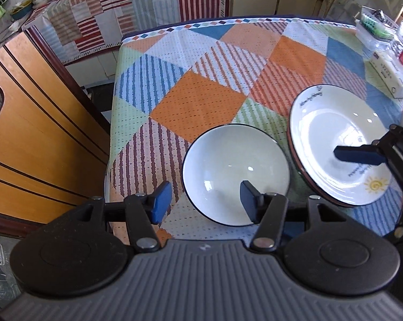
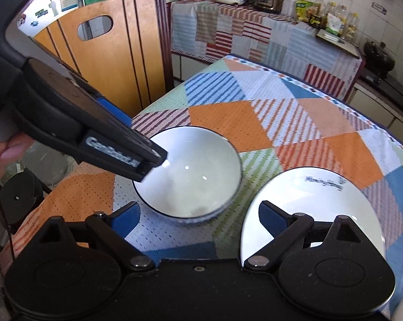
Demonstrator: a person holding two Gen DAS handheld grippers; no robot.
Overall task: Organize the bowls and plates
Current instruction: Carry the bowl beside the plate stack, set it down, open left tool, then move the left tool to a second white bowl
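A white bowl (image 1: 236, 174) with a dark rim sits near the front edge of the table (image 1: 201, 93), and a wider white plate (image 1: 343, 144) with a small sun drawing and printed lettering lies just beside it to the right, their rims close or perhaps touching. Both look set down and sorted side by side, so the job seems well along or close to done for these two; whether they are meant to be stacked, or whether more dishes wait elsewhere, the views do not say. The left gripper (image 1: 204, 203) hangs over the bowl's near rim with its jaws about halfway apart and nothing between its blue pads; one pad is outside the rim, the other over the inside, neither pressing. The right gripper (image 2: 198, 218) is also open and empty, one finger over the cloth beside the bowl, the other above the plate's near edge. The table wears a bright patchwork cloth of orange, blue and striped diamonds. A white box (image 1: 391, 75) and some clear packaging lie at the far right. To the left a wooden chair back (image 2: 115, 50) stands, and behind runs a kitchen counter (image 2: 254, 32) draped in striped cloth with cookers and oil bottles (image 2: 332, 18).
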